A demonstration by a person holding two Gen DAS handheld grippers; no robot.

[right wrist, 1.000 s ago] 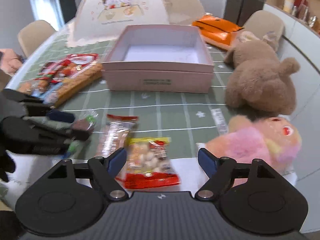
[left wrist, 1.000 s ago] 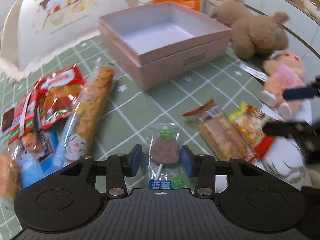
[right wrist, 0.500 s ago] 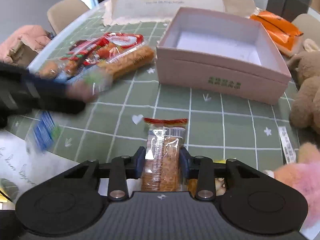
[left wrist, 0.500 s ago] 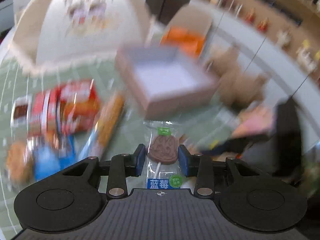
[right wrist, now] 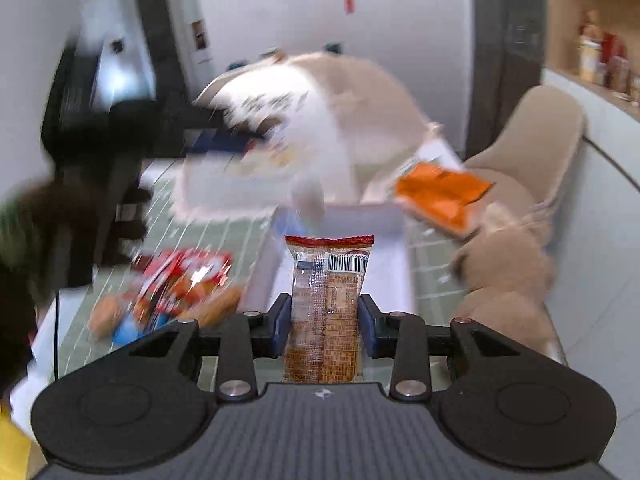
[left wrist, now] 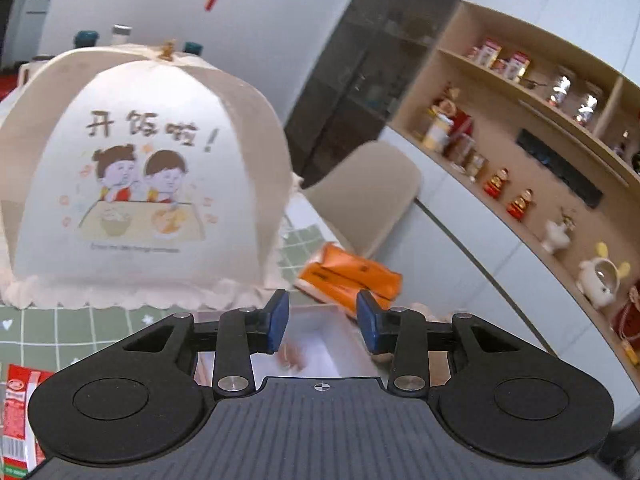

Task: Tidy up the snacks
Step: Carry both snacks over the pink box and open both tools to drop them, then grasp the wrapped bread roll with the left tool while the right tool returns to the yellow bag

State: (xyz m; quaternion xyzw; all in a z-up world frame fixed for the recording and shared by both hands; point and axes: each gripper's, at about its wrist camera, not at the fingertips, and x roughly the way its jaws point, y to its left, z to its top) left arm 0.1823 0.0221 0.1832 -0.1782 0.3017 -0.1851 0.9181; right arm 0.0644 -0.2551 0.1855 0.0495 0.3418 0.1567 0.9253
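Observation:
My left gripper [left wrist: 323, 322] hangs over the open pink box [left wrist: 336, 344] with its jaws apart and nothing between the blue pads. A blurred pinkish shape [left wrist: 291, 354] shows inside the box just below them; I cannot tell what it is. My right gripper [right wrist: 324, 320] is shut on a cracker packet [right wrist: 326, 308], clear wrap with a red top seam and a barcode, held upright in the air. The pink box [right wrist: 384, 264] lies just beyond that packet. Loose snacks in red and blue wrappers [right wrist: 180, 284] lie left of the box, blurred.
A white domed food cover [left wrist: 148, 184] stands behind the box on the green checked tablecloth [left wrist: 80, 328]. An orange packet [left wrist: 352, 276] lies at the box's far right. A brown plush toy [right wrist: 504, 272] sits right of the box. A beige chair [left wrist: 368, 192] and wall shelves stand behind.
Both grippers have risen. The lollipop that sat between the left pads is gone from them. The right gripper closed on the cracker packet and lifted it off the table toward the box.

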